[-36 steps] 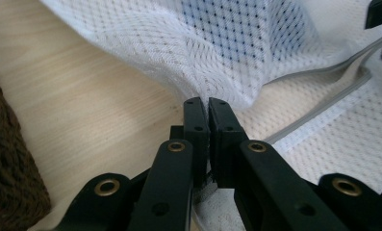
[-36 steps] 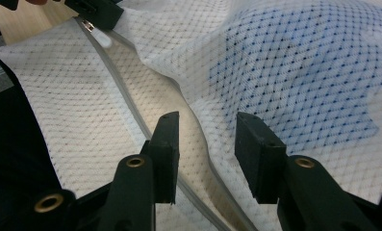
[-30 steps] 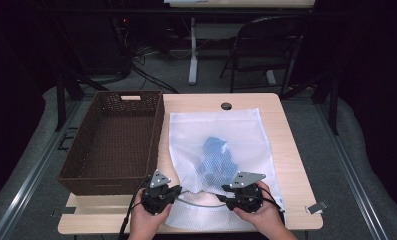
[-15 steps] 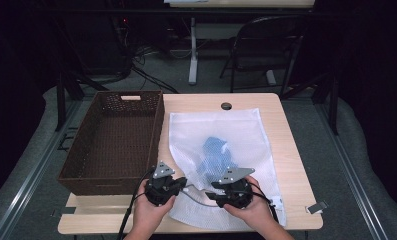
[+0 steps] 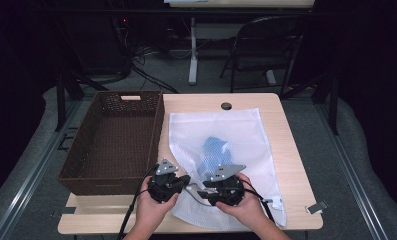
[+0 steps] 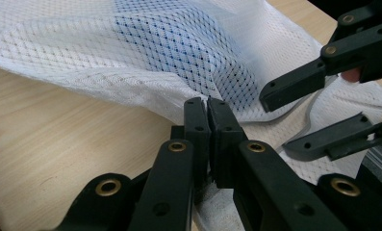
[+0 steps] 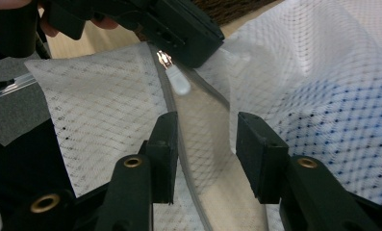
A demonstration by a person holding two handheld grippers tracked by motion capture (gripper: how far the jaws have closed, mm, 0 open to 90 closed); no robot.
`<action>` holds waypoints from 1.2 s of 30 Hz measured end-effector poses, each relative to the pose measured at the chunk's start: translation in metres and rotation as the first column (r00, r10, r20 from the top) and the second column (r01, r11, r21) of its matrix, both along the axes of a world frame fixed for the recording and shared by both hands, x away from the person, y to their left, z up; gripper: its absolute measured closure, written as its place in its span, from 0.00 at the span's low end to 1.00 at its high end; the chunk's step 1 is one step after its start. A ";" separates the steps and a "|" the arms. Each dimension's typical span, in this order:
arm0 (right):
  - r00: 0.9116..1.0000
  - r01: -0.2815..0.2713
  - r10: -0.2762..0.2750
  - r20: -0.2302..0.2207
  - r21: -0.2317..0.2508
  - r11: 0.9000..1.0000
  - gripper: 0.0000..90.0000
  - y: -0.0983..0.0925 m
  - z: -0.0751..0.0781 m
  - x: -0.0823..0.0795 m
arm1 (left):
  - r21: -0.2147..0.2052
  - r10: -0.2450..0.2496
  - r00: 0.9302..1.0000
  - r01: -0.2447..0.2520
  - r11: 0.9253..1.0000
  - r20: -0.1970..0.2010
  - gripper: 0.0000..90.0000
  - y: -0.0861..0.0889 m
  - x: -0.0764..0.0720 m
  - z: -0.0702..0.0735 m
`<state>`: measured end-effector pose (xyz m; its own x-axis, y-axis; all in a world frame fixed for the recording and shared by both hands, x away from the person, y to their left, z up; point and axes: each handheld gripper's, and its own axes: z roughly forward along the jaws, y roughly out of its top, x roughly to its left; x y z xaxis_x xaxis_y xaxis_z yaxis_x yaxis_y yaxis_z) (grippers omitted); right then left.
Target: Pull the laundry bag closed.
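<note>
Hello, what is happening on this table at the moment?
A person works on a white mesh laundry bag with a blue garment inside, using two handheld grippers. The left gripper is shut on the bag's edge near the zipper opening. The right gripper is open, its jaws on either side of the zipper band, close to the zipper pull. A brown wicker basket stands beside the bag on the wooden table.
</note>
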<state>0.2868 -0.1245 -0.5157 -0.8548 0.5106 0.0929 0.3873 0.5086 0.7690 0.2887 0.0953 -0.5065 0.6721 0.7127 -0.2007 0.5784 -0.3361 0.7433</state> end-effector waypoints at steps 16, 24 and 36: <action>0.995 -0.062 0.065 -0.082 0.035 0.997 0.68 0.021 -0.013 0.006 | -0.003 -0.024 1.000 0.024 1.000 0.003 0.98 -0.003 -0.005 -0.003; 0.989 -0.087 0.093 -0.116 0.055 0.995 0.68 0.025 -0.017 0.008 | 0.003 -0.031 0.999 0.031 1.000 0.007 0.98 -0.003 -0.006 -0.005; 0.988 -0.085 0.095 -0.119 0.090 0.992 0.80 0.022 -0.012 0.003 | 0.009 -0.032 0.999 0.032 0.999 -0.002 0.98 -0.003 -0.006 -0.007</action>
<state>0.2898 -0.1020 -0.5278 -0.8763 0.4178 0.2398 0.4373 0.4812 0.7598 0.2832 0.0926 -0.5140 0.6944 0.6925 -0.1958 0.5684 -0.3609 0.7394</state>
